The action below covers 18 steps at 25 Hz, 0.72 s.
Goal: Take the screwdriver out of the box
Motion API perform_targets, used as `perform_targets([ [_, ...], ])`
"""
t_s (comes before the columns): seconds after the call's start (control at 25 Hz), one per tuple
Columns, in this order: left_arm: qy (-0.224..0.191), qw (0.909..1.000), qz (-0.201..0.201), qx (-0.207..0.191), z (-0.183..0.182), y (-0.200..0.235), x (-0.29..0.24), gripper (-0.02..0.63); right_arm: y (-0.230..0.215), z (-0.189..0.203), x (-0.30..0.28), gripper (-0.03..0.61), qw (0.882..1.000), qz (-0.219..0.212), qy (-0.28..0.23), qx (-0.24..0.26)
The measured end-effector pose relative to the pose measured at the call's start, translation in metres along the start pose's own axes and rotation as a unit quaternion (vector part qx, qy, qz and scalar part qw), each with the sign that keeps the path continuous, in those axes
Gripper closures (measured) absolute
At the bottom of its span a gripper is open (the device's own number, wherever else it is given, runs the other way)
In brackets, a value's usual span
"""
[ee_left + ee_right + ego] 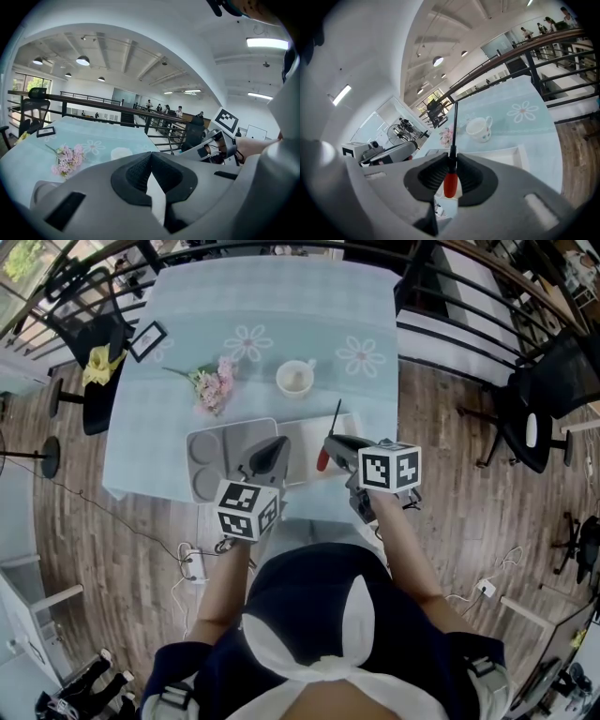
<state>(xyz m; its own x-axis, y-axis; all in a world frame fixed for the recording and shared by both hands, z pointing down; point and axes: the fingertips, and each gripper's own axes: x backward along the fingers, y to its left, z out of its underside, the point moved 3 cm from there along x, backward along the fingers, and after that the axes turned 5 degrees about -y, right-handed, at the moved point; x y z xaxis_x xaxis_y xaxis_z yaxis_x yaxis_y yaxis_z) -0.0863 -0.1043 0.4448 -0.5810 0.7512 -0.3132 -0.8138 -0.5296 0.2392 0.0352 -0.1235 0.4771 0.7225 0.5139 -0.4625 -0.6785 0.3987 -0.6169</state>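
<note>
Head view: on the table [187, 324] a white box [305, 439] sits at the near edge, with a grey tray [208, 460] touching it at 9 o'clock. A cup [295, 378] and flowers [214, 385] lie beyond at 12 and 11. The right hand-held gripper [330, 441] pinches the screwdriver [323, 461] where the red handle meets the shaft. The shaft points away towards 12 over the box's right part. Gripping near the handle probably keeps the long tool from swinging. The left hand-held gripper [279, 444] hovers over the seam between tray and box, apparently just staying out of the way.

Left gripper view: the left hand-held gripper [151, 159] has its pads pressed together at the tips, with nothing between them. The right hand-held gripper [213, 145] shows at 3 o'clock, and the flowers [68, 159] at 9.

Right gripper view: the right hand-held gripper [451, 168] is clamped on the screwdriver [450, 183], red handle towards the camera and shaft rising to 12. The box [506, 157] lies below and beyond the jaws, at 3 o'clock. So the tool looks clear of the box, with only setting it down left. The cup [479, 129] stands behind.
</note>
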Motion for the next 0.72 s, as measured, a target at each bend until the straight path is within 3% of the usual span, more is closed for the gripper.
perform_targets([
  [0.72,-0.016,0.9996,0.015,0.016,-0.008,-0.015,0.005,0.597,0.037,-0.028,0.032,0.520,0.995,-0.046,-0.083,0.034],
])
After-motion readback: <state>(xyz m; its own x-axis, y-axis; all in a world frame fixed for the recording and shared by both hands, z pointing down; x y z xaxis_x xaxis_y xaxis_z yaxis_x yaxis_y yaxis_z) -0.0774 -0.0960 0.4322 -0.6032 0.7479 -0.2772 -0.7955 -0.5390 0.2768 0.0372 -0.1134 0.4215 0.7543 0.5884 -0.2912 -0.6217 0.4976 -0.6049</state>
